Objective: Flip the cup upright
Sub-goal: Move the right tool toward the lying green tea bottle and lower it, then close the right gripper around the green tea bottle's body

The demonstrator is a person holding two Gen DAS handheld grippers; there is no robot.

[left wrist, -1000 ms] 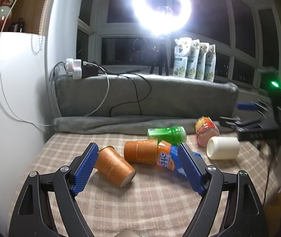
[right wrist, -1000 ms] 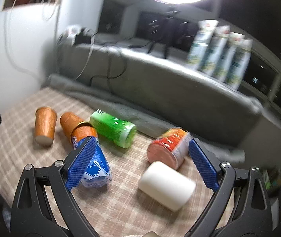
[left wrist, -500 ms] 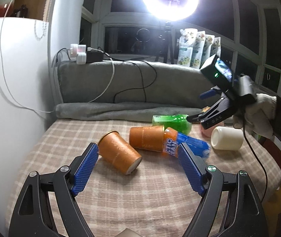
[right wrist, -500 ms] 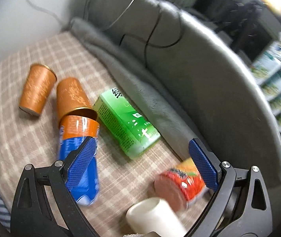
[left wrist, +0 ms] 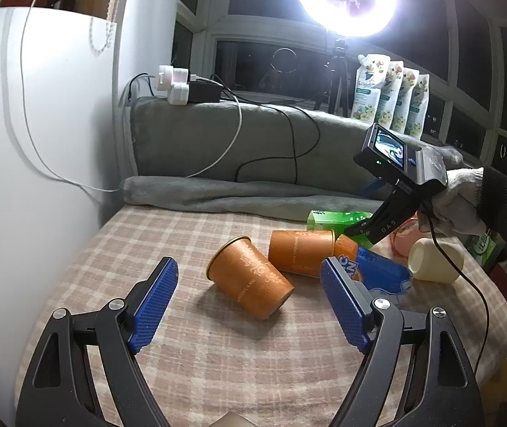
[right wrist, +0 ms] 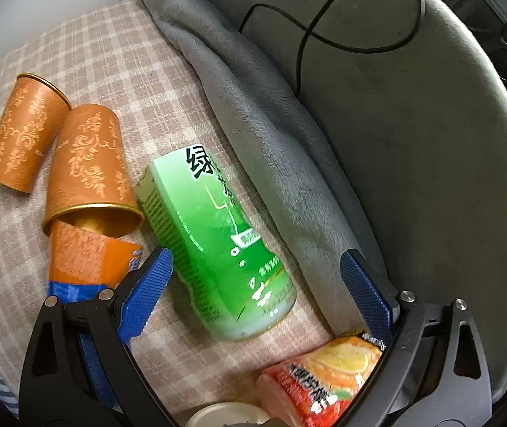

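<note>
Several cups lie on their sides on the checked cloth. An orange patterned cup rests just beyond my open left gripper, its rim toward the far left. A second orange cup lies behind it, with a blue-orange cup poking into its mouth. My right gripper hangs open directly over a green cup, one finger on each side, not touching. In the right wrist view, both orange cups sit to the left.
A gloved hand holds the right gripper above the green cup. A cream cup and a red-orange cup lie at the right. A rolled grey blanket and a grey cushion with cables border the back.
The right gripper has dropped and swung over the green cup, which now fills its view. The left gripper has drifted closer to the nearest orange cup. No cup has moved.
</note>
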